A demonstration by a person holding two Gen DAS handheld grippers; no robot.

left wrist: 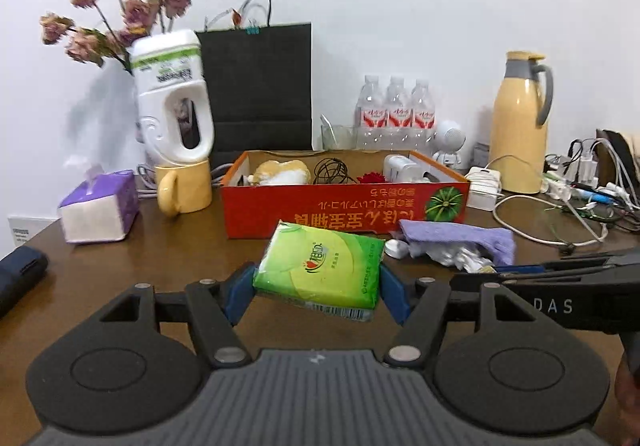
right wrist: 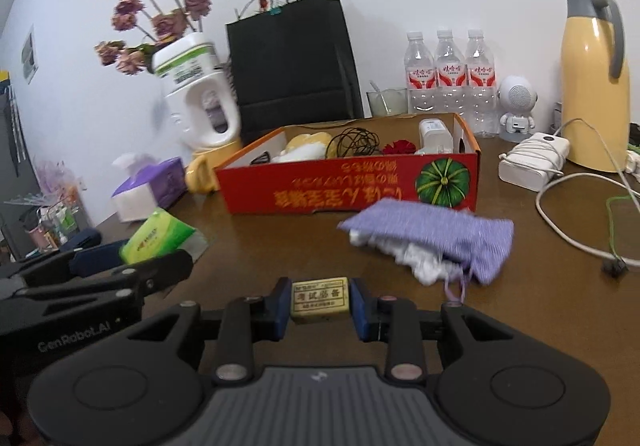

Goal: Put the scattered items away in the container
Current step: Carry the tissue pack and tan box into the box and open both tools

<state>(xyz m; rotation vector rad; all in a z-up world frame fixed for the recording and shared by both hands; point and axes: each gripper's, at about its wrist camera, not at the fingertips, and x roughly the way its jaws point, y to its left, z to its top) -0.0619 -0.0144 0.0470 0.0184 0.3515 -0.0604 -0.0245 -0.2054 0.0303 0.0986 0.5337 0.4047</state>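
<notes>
tidying partly done: red cardboard box (left wrist: 344, 205) already holds 5 or so items; left gripper (left wrist: 318, 286) clamps green tissue pack (left wrist: 320, 266), right gripper (right wrist: 320, 304) clamps small tan eraser (right wrist: 319, 300), purple cloth (right wrist: 436, 234) lies before the box.

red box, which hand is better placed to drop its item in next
Probably the left. Its gripper holds the green tissue pack squarely facing the red box. The right gripper, gripping a small eraser, has the purple cloth lying between it and the box.
</notes>
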